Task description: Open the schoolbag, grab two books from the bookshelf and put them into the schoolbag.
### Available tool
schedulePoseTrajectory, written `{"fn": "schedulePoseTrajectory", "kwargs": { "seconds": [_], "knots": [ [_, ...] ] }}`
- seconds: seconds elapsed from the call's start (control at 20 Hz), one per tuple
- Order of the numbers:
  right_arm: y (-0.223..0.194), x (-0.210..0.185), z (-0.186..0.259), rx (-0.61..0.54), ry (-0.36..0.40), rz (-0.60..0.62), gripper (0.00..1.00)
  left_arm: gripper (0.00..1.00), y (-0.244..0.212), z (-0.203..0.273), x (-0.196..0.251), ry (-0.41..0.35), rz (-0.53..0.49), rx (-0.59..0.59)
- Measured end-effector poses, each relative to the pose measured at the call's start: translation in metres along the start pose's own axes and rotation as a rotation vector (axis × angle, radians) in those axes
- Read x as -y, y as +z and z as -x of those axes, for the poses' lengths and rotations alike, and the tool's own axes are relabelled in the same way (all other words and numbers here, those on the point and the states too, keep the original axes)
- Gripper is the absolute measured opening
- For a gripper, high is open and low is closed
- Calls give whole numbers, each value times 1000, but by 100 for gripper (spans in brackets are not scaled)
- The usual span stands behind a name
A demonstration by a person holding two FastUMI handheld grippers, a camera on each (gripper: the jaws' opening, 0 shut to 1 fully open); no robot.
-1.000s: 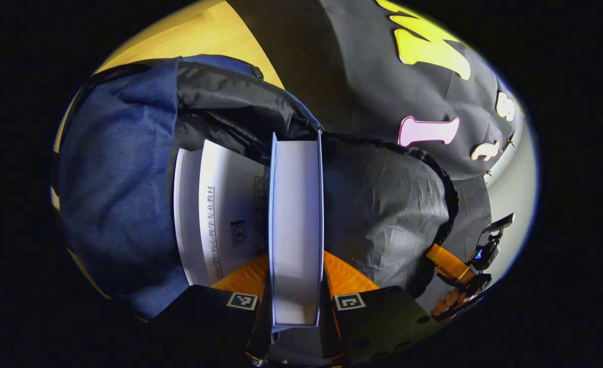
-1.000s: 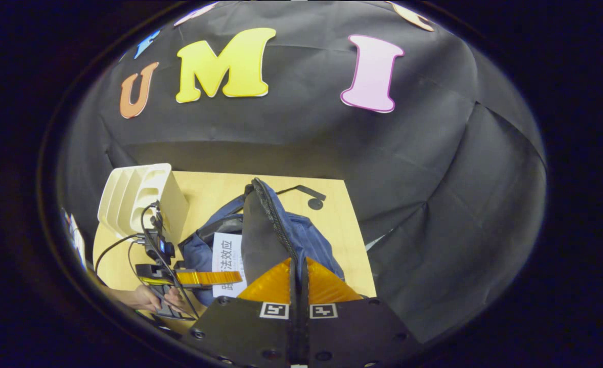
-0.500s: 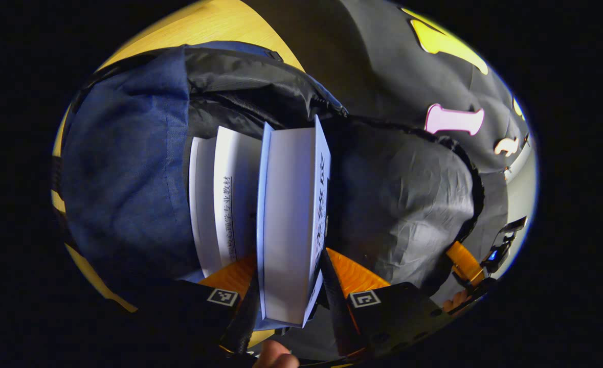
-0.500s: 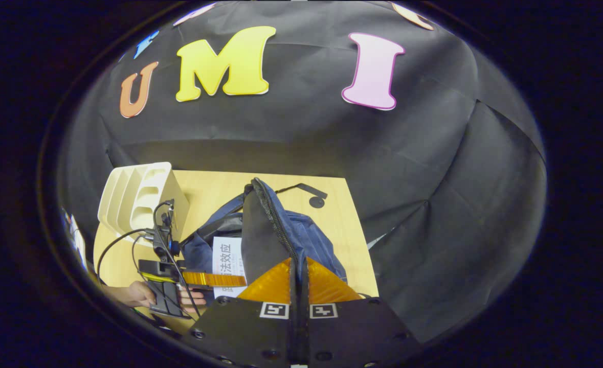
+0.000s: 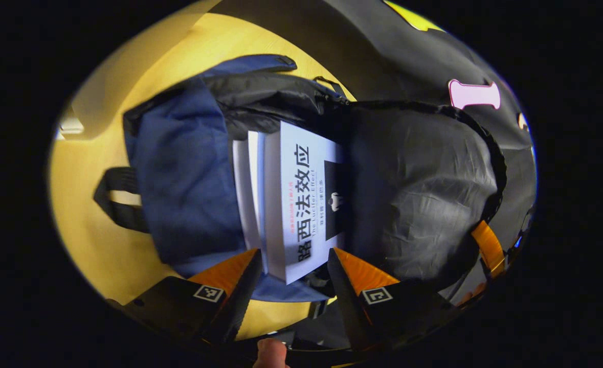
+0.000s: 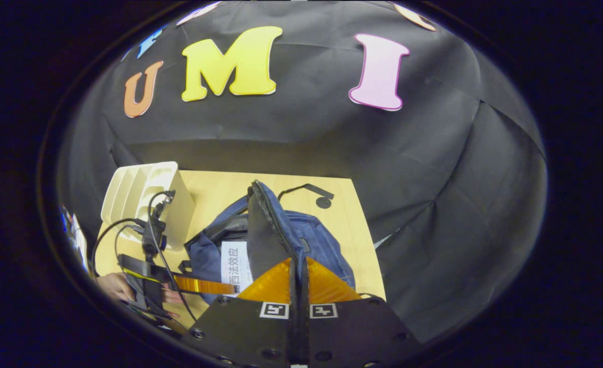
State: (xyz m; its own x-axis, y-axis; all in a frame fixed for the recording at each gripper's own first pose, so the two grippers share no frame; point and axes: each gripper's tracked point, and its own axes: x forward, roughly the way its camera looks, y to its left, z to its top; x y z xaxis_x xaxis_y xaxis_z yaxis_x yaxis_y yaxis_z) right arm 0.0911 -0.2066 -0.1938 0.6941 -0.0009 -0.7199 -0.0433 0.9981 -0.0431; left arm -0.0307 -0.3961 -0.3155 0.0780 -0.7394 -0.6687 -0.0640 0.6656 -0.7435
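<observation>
Books' (image 5: pixel 301 199) far ends hidden inside schoolbag (image 5: pixel 183 168), second book mostly covered by the first

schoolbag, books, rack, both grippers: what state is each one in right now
schoolbag: unzipped, lying on the table, its flap held up.
front book: standing in the bag's opening, cover showing, released.
second book: in the bag behind the front one.
bookshelf: upright on the table, slots look empty.
left gripper: open, fingers apart either side of the front book.
right gripper: shut on the flap's edge.
</observation>
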Motion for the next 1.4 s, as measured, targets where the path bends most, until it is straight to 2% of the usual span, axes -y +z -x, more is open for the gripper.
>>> {"fn": "schedulePoseTrajectory", "kwargs": {
  "seconds": [0.4,0.7,0.85,1.0,1.2,1.3,1.4],
  "knots": [
    [-2,-41,3,30,56,6,0,83,11,91,-37,232,-185,40],
    [-9,-86,10,53,91,26,0,83,26,159,-55,321,-248,161],
    [-20,-107,11,43,110,19,0,83,46,199,-58,363,-318,288],
    [-32,-128,12,26,121,21,0,83,77,241,-45,356,-392,463],
    [-47,-154,8,2,131,27,0,83,111,305,-33,367,-444,698],
    [-52,-170,11,-10,161,19,4,82,120,332,-29,375,-459,798],
    [-54,-179,14,-12,175,15,14,85,130,355,-23,393,-472,873]
  ]
}}
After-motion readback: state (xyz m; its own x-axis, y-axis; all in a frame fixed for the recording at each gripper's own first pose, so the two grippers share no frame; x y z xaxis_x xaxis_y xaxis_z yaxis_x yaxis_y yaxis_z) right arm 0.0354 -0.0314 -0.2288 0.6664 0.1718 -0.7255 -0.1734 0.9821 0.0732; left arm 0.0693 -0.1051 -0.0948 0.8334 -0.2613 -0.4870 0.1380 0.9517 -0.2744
